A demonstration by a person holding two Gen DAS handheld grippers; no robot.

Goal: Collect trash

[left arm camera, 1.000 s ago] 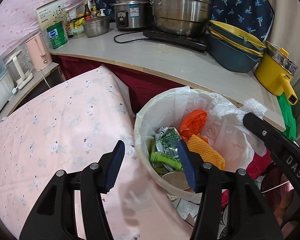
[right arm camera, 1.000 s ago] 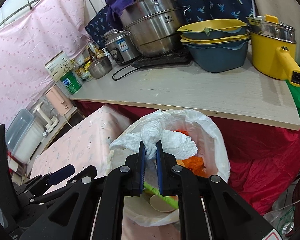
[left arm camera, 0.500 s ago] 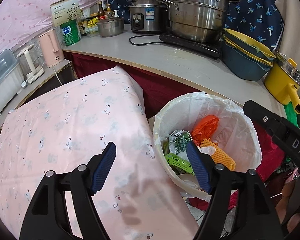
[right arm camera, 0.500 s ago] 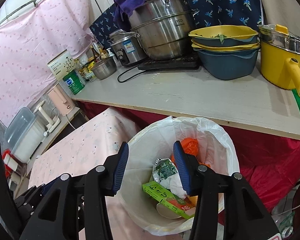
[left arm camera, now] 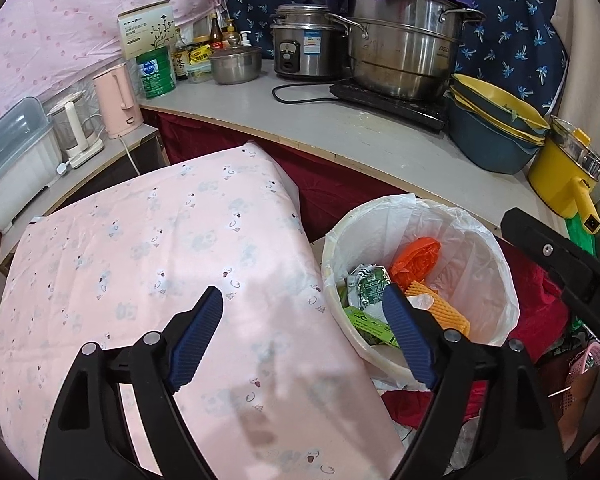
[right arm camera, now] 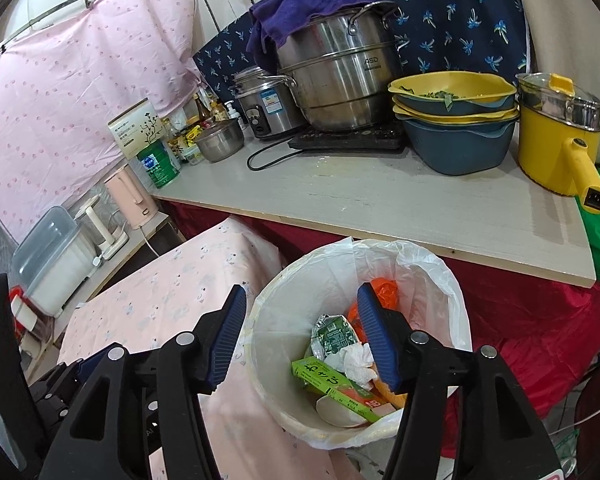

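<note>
Both grippers hang with jaws just spread, nothing between them: the right gripper (right arm camera: 300, 336) above the white-lined round bin (right arm camera: 260, 364), where the crumpled white tissue (right arm camera: 354, 358) apparently now lies among wrappers; the left gripper (left arm camera: 300, 338) over the pink tablecloth (left arm camera: 140, 248).

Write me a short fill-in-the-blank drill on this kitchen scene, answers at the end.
1. The crumpled white tissue lies inside the ____.
2. A purple towel is draped over the big steel ____.
3. The right claw stands ____, holding nothing.
4. The electric pot at the counter's right end is ____.

Missing words: bin; pot; open; yellow
</note>
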